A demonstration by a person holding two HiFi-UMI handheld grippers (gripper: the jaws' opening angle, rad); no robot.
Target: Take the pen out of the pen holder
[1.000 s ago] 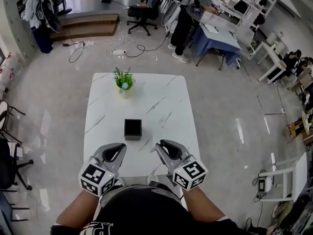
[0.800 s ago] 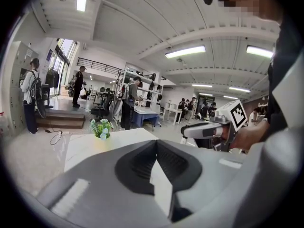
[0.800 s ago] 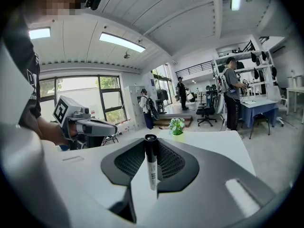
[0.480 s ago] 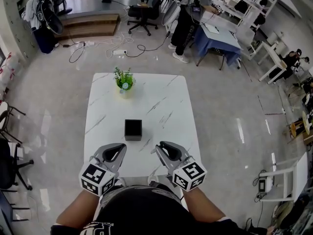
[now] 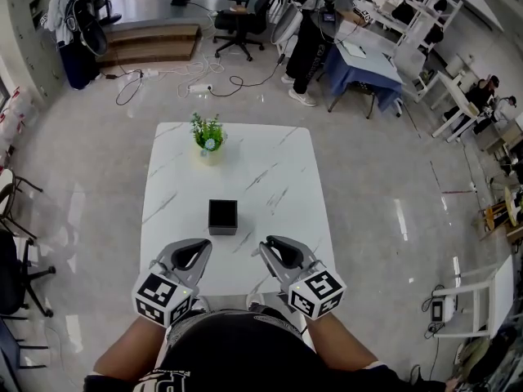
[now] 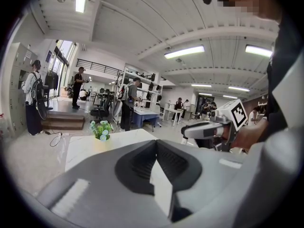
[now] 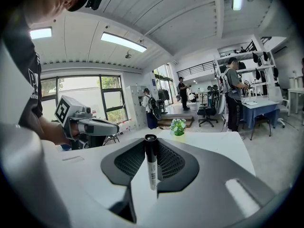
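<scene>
Right tongs are pinching the pen. It stands upright between the jaws, black cap at the tips, white printed barrel running back toward the body. So the pen is out of the holder and in my right tongs; I can't make it out in the head view.

Left tongs are pressed together at the tips with nothing between them, only a wedge of white desk showing through behind the closed tips.

Both tongs are held low over the near edge of the desk, side by side and apart, tips angled slightly toward each other.

The pen holder is a black square box standing on the desk just ahead of the tongs, roughly centred between them and touching neither. Its inside reads dark from above.

A small potted plant sits at the far end of the desk, left of centre, well apart from the holder.

Past the desk, cables lie on the tiled floor, with an office chair and a person standing at a blue-covered table.
</scene>
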